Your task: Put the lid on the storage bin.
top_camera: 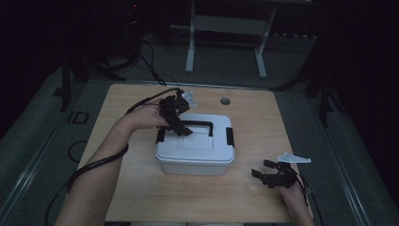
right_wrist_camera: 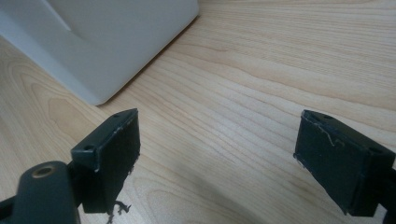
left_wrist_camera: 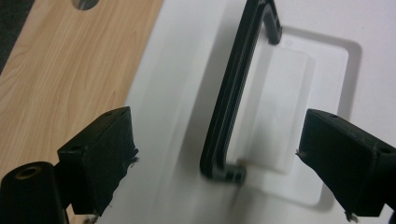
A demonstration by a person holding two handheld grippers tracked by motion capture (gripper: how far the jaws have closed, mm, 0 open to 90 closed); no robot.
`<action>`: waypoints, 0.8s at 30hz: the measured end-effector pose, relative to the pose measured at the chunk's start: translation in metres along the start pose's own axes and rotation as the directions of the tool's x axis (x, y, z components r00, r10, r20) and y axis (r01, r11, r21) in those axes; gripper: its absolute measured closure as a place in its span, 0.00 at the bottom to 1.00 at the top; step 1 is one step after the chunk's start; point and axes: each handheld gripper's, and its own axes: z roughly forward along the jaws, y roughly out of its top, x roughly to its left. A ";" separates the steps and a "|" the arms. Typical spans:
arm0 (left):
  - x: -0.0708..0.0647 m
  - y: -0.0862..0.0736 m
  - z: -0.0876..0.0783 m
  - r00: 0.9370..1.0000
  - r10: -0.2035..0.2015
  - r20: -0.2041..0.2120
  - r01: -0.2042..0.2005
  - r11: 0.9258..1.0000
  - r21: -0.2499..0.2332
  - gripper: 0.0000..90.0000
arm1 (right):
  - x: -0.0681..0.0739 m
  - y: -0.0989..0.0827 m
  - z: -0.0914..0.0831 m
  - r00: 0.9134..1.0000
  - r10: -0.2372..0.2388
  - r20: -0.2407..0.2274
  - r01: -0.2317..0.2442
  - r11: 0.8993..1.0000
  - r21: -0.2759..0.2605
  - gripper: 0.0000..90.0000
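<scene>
A white plastic storage box (top_camera: 195, 148) with a black carry handle (top_camera: 197, 126) sat near the middle of the wooden table (top_camera: 141, 188). The left gripper (top_camera: 181, 128) hovered over the box's lid, released, its jaws spread wide on either side of the handle without touching it. The right gripper (top_camera: 262, 171) rested to the right of the box, near its front corner, also released and holding nothing.

white plastic storage box (top_camera: 195, 155) is sitting square in the middle of the wooden tabletop (top_camera: 131, 188), lid on and both black side latches down. its black carry handle (left_wrist_camera: 233, 93) is lying folded flat along the recess in the lid.
</scene>
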 end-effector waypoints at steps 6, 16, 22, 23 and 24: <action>0.001 -0.028 -0.013 0.999 -0.040 -0.022 0.039 0.998 -0.050 0.11 | 0.000 0.000 0.000 1.000 -0.001 0.004 0.001 1.000 0.002 0.16; -0.003 -0.070 -0.029 0.994 -0.106 -0.022 0.103 0.988 -0.113 0.12 | 0.000 0.000 0.000 1.000 -0.002 0.009 0.002 1.000 0.003 0.16; -0.006 -0.088 -0.036 0.992 -0.126 -0.017 0.122 0.982 -0.147 0.12 | 0.000 0.000 0.000 1.000 0.001 0.011 -0.001 1.000 0.004 0.16; -0.008 -0.096 -0.038 0.992 -0.127 -0.017 0.123 0.980 -0.155 0.11 | 0.000 0.000 0.001 1.000 0.000 0.010 0.000 1.000 0.005 0.16; -0.009 -0.098 -0.039 0.991 -0.133 -0.018 0.129 0.979 -0.159 0.11 | 0.000 0.000 0.000 1.000 0.001 0.011 -0.001 1.000 0.003 0.16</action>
